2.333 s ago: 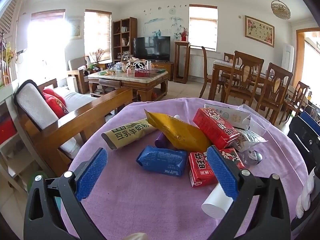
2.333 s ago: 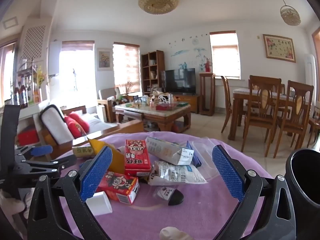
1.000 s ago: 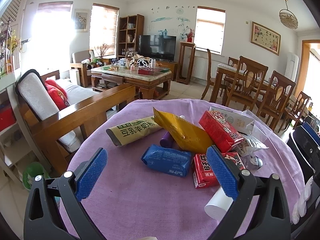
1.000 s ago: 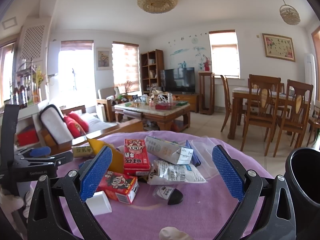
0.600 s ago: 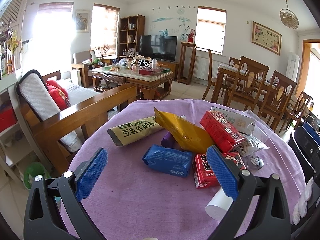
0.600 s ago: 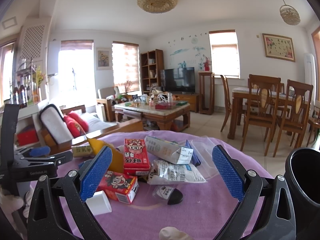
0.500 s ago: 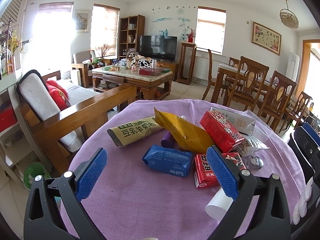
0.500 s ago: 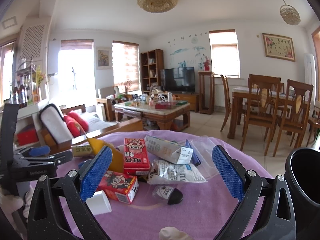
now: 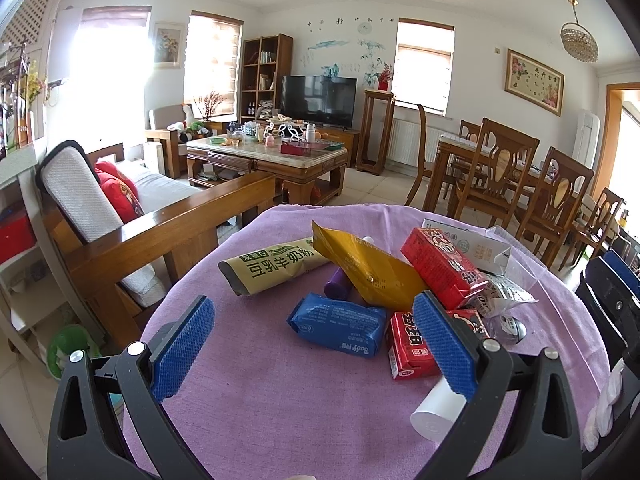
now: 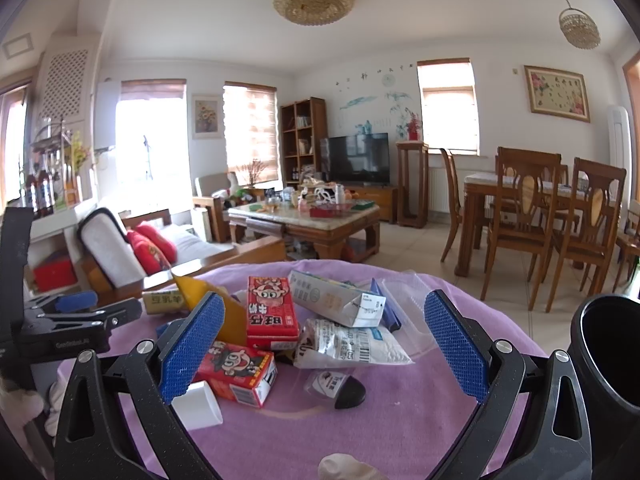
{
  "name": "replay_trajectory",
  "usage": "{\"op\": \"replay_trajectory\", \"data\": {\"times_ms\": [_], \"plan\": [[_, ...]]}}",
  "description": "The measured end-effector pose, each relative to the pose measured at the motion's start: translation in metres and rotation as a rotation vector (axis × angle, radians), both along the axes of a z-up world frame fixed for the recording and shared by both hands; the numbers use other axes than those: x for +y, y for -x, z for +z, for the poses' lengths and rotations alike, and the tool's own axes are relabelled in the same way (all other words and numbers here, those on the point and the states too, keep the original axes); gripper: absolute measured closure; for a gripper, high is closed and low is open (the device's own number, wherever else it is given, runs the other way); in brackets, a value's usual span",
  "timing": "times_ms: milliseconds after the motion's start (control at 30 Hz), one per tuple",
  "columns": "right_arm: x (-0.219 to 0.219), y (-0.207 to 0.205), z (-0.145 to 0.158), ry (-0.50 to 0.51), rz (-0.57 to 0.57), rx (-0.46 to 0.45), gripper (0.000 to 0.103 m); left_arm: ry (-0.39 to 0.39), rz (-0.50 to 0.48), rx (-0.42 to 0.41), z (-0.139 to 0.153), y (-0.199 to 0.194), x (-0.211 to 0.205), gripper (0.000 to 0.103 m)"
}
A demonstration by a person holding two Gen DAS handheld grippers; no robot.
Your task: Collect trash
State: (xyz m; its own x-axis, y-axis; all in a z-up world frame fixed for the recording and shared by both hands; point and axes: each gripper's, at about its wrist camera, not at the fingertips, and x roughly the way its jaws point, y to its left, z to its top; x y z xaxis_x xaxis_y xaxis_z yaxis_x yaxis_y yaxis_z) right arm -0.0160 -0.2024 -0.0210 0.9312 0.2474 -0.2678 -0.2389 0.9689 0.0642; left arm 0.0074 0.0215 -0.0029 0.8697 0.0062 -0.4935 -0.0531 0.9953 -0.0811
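Progress: nothing collected yet | left gripper (image 9: 316, 344) wide, empty | right gripper (image 10: 324, 348) wide, empty | trash pile (image 10: 280, 320) all on purple table (image 9: 280, 408) | black bin (image 10: 612, 360) at right, waiting

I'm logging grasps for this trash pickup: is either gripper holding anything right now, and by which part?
Nothing is held. The left gripper and right gripper are both open, with no item between their pads, above the trash on the purple tablecloth.

Purple tablecloth (image 9: 248, 400), blue packet (image 9: 338, 330), yellow pouch (image 9: 368, 272), red cartons (image 10: 272, 312).
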Motion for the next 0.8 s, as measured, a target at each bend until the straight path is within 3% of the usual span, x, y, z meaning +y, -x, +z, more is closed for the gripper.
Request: {"op": "replay_trajectory", "data": {"times_ms": [567, 800], "plan": [[0.000, -0.002, -0.001, -0.004, -0.002, 0.000, 0.004, 0.011, 0.005, 0.008, -0.001, -0.002, 0.000, 0.005], [0.000, -0.002, -0.001, -0.009, -0.004, -0.002, 0.004, 0.103, 0.049, -0.012, -0.004, 0.001, 0.018, 0.005]]}}
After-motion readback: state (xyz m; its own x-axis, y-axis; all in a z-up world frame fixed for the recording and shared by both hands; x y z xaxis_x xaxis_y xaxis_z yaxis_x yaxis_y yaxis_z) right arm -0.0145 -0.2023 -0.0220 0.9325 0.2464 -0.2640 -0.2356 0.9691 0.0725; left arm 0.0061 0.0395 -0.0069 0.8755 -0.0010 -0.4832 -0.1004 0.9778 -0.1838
